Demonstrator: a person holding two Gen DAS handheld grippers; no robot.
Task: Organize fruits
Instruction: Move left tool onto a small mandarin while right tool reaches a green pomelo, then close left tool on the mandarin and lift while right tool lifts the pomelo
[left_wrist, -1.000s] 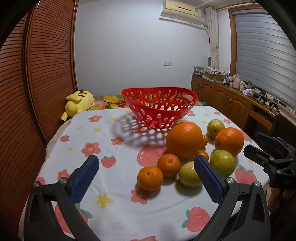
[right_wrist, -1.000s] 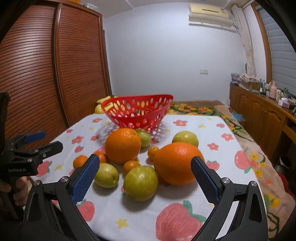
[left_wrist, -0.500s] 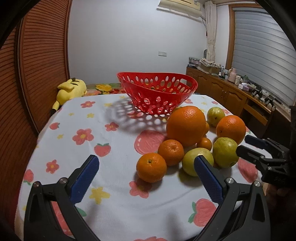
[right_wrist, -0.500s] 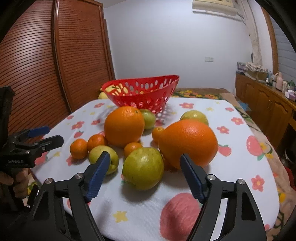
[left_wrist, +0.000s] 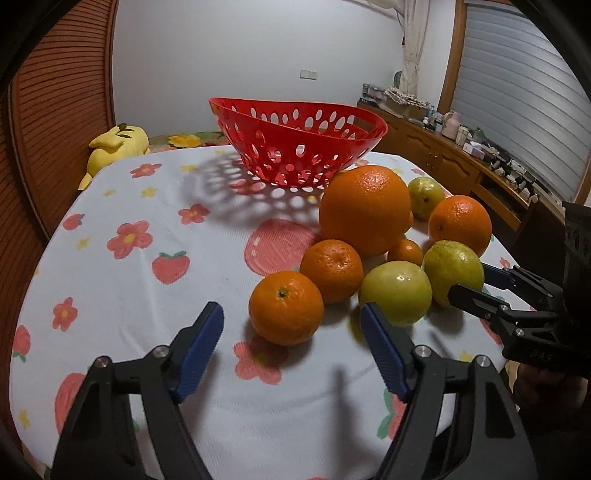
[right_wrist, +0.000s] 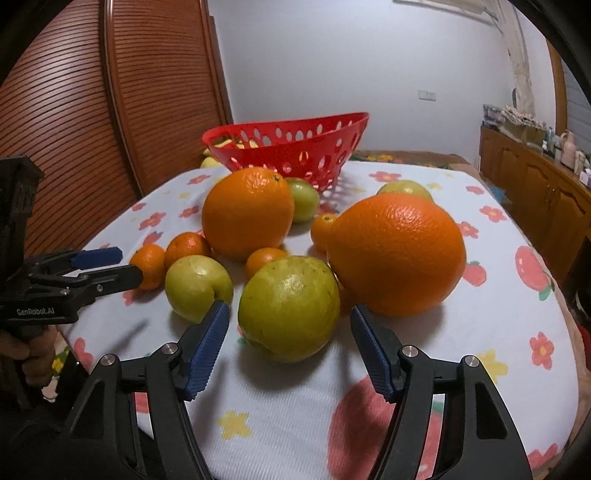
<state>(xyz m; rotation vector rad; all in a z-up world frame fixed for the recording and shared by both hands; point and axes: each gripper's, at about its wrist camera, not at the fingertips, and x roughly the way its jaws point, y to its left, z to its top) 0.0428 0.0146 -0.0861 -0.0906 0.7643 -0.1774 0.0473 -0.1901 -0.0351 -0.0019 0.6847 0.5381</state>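
Observation:
A cluster of fruit lies on the flowered tablecloth (left_wrist: 155, 302). In the left wrist view my left gripper (left_wrist: 291, 330) is open, just short of a small tangerine (left_wrist: 286, 308); a second tangerine (left_wrist: 331, 269), a green fruit (left_wrist: 395, 291) and a big orange (left_wrist: 365, 210) lie behind it. In the right wrist view my right gripper (right_wrist: 290, 328) is open, its fingers on either side of a yellow-green fruit (right_wrist: 289, 308), apart from it. A large orange (right_wrist: 397, 254) lies just right of that fruit. The red perforated basket (left_wrist: 295, 142) stands at the back, with no fruit visible inside.
A yellow plush toy (left_wrist: 114, 146) lies beyond the table's far left edge. A slatted wooden wardrobe (right_wrist: 110, 110) stands to the left. A wooden sideboard (left_wrist: 461, 162) with clutter runs along the right wall. My right gripper shows at the right in the left view (left_wrist: 476, 291).
Both grippers have moved forward and down toward the fruit and their jaws have narrowed somewhat. The right gripper's fingers now flank the yellow-green fruit.

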